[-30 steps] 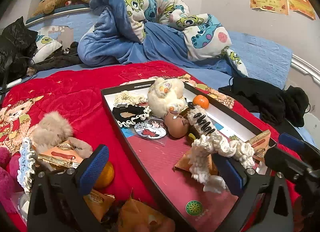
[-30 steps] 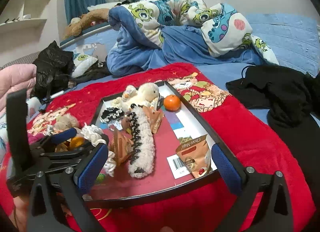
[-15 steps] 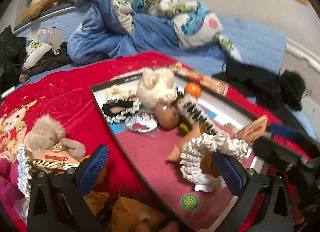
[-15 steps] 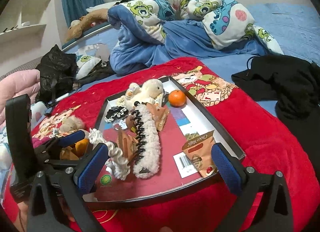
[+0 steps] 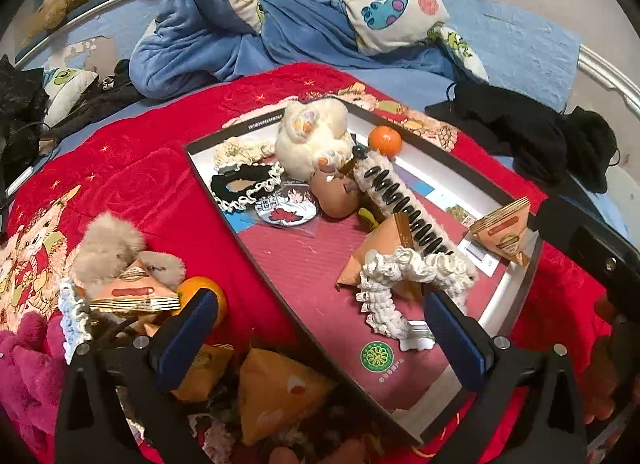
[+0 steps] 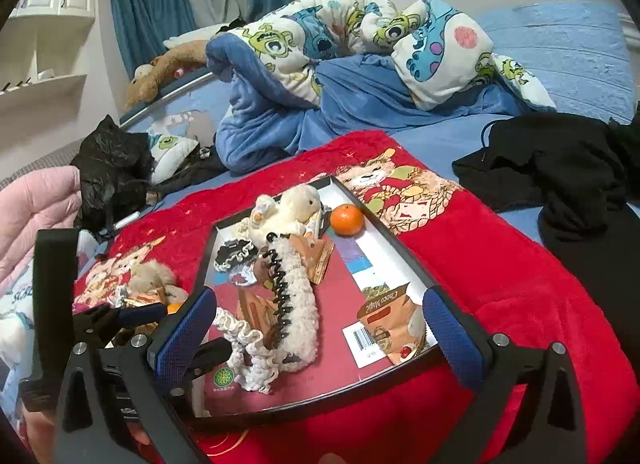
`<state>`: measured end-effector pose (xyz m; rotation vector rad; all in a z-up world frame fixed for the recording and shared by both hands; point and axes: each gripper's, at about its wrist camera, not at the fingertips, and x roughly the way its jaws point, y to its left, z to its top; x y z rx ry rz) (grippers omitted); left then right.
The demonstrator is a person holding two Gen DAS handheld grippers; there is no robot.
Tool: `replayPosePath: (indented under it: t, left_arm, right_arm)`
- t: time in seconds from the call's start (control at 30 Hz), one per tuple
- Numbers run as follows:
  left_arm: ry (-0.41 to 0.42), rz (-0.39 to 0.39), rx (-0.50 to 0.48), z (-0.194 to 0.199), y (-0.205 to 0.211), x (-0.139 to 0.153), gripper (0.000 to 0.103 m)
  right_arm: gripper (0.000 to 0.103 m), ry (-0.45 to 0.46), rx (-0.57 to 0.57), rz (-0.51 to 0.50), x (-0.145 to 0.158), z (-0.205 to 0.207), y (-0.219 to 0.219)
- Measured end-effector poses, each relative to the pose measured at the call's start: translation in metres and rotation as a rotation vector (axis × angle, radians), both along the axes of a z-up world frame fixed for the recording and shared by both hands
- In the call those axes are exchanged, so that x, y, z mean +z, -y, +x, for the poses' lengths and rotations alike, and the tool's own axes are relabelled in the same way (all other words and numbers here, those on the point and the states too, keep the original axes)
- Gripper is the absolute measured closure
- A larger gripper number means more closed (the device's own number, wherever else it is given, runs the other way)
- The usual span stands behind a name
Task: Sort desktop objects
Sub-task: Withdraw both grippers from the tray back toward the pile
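I read everything off the tray [image 5: 208,168] — a shallow black-rimmed box lid lying on the red blanket [image 5: 140,152] on the bed. My left hand-held gripper [image 5: 320,340] hovers over the tray's near edge with its blue-padded fingers spread wide and nothing between them. The cream ruffled scrunchie [image 5: 384,296] lies just ahead of it inside the tray, close to the right-side pad [image 5: 452,340]; whether they touch I cannot tell. My right hand-held gripper [image 6: 320,336] hangs at another side of the tray, jaws likewise apart and empty, with that same scrunchie [image 6: 244,348] near its left pad.

Further into the tray from the scrunchie lies a long fuzzy cream hair clip [image 5: 404,200] with black teeth, and beside it folded paper snack packets [image 5: 380,252], triangular and orange-brown. Beyond those sit a soft cream plush toy [image 5: 316,140], a smooth round orange [image 5: 385,140] at the far rim, a black lace-edged scrunchie [image 5: 244,184] and a glossy round badge [image 5: 286,208]. Outside the tray, on the blanket, sits a loose pile — a tan furry toy [image 5: 108,248], another orange [image 5: 200,292] and more packets [image 5: 136,294].
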<state>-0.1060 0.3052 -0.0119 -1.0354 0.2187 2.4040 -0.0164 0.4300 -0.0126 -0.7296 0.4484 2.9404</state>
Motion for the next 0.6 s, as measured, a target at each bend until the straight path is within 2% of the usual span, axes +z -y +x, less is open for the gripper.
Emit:
replayPosePath:
  t: [0.13, 0.27, 0.6]
  left_arm:
    - [-0.017, 0.021, 0.006, 0.002, 0.008, 0.009, 0.0]
    - [-0.05, 0.04, 0.018, 0.007, 0.02, 0.017, 0.0]
    - [-0.062, 0.049, 0.112, 0.011, 0.084, 0.031, 0.0]
  right_arm:
    - [0.0, -0.006, 0.0, 0.002, 0.004, 0.002, 0.004]
    - [0.0, -0.014, 0.007, 0.067, 0.009, 0.006, 0.019]
    - [0.0, -0.038, 0.087, 0.056, 0.017, 0.001, 0.057]
